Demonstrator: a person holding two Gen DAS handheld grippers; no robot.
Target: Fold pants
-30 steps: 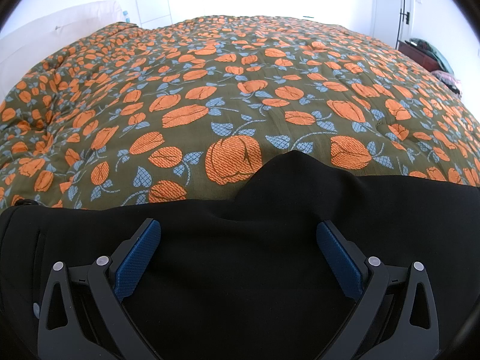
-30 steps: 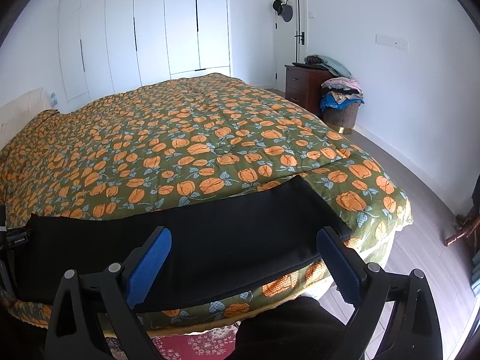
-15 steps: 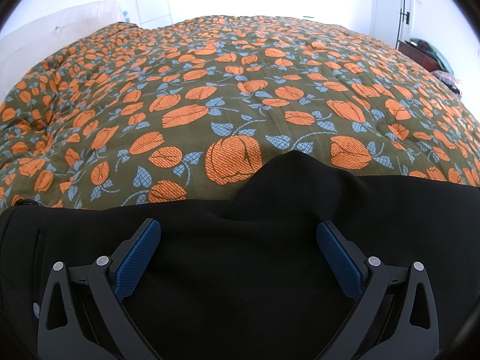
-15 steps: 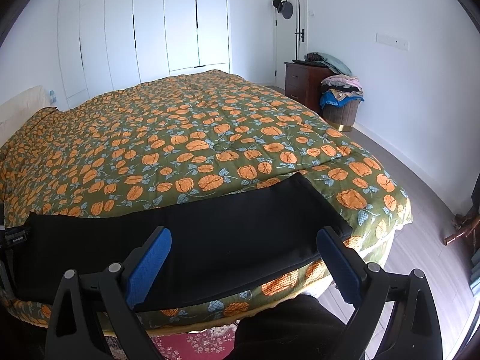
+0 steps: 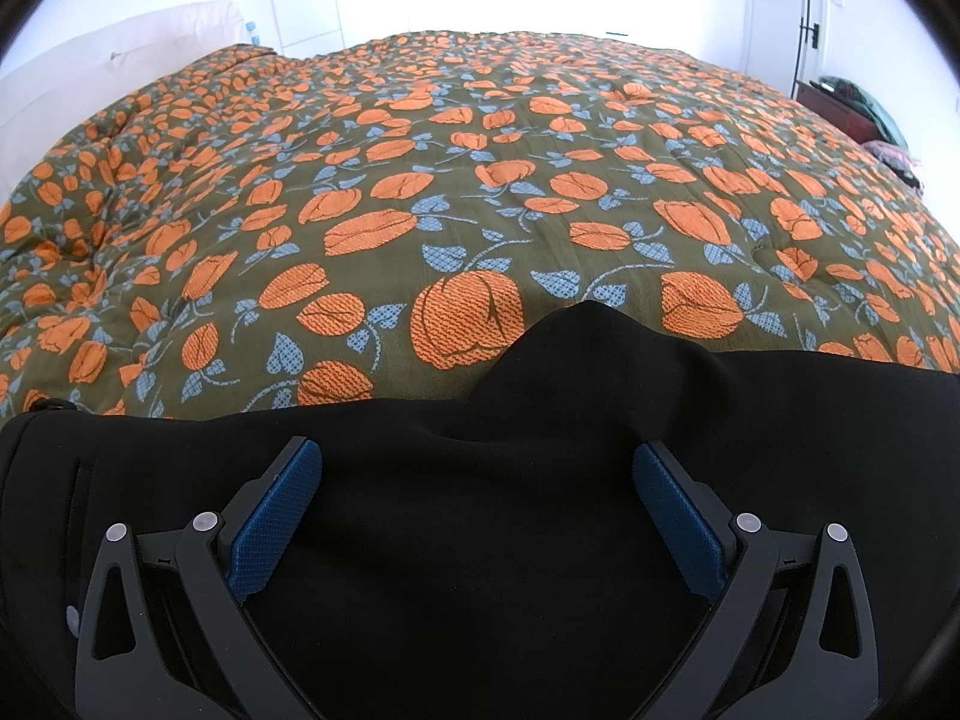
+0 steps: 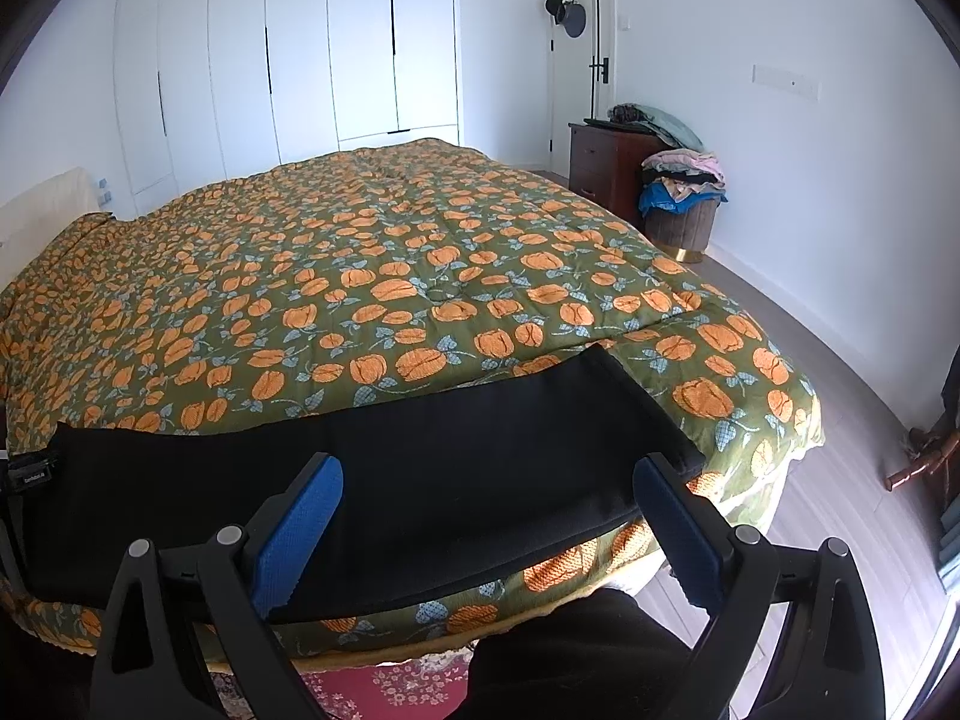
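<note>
A: Where are the pants (image 6: 384, 480) lying?

B: They are stretching along the near edge of the bed (image 6: 420, 276), already halved lengthwise by the look of it. The left gripper (image 5: 474, 516) is hovering over the waist end, fingers (image 5: 276, 516) spread and holding nothing. The right gripper (image 6: 486, 522) is hanging released too, nearer the hem.

A: How should the next step be going?

B: I am judging that each gripper should be pinching both layers at a corner, keeping edges aligned. A raised hump (image 5: 588, 336) is wrinkling the cloth there. The laundry basket (image 6: 684, 216) and dresser (image 6: 606, 162) are standing well apart, blocking nothing.
</note>
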